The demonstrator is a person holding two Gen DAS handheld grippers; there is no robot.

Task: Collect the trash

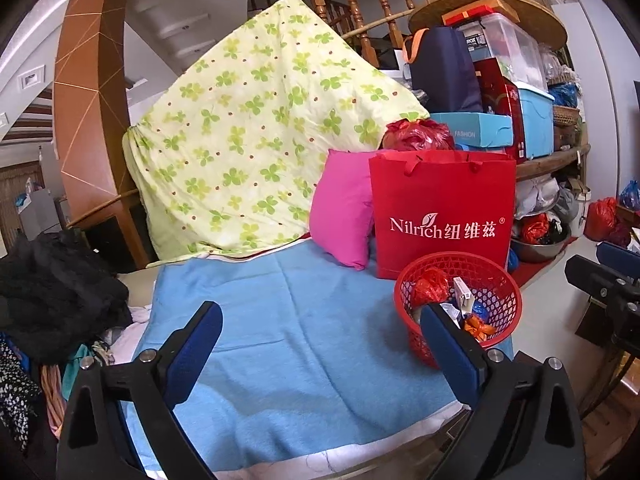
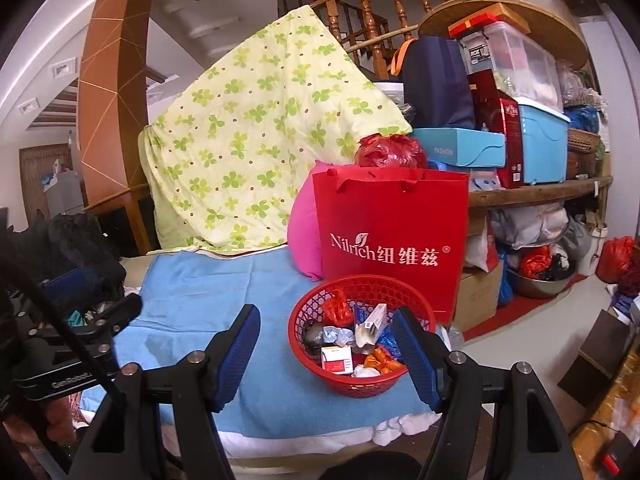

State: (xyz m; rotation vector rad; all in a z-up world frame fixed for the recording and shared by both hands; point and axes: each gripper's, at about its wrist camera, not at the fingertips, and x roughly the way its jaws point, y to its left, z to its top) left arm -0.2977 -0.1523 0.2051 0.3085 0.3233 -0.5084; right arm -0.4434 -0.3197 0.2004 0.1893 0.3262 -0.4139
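**Inspector:** Cluttered storage room, stair railing behind, shelves stacked with boxes. Work surface is a light blue blanket (image 2: 224, 280) spread over a bed or bench. State the trash position.

**Assistant:** Red mesh basket (image 2: 362, 334) stands on the blanket's right side, just in front of a red paper bag (image 2: 390, 236). It holds crumpled wrappers, a small red-and-white carton (image 2: 337, 359), an upright white box (image 2: 374, 322), an orange wrapper (image 2: 380, 360) and a red plastic scrap (image 2: 337, 306).

**Inspector:** Grippers?

**Assistant:** Left gripper (image 1: 320, 344) hangs over bare blanket, fingers wide apart, nothing between them. Right gripper (image 2: 326, 352) is likewise spread and empty, and the basket shows in its gap, beyond the fingers.

**Inspector:** Progress?

**Assistant:** I judge collection is largely done: no loose litter shows on the visible blanket, and the basket is well filled. Anything left would lie out of view.

**Inspector:** Legible writing?

**Assistant:** Bag reads "Nilrich" with Chinese characters "纽维兹" and a registered mark. A turquoise box (image 2: 456, 148) on the shelf reads "FASHION". Carton print is too small to read.
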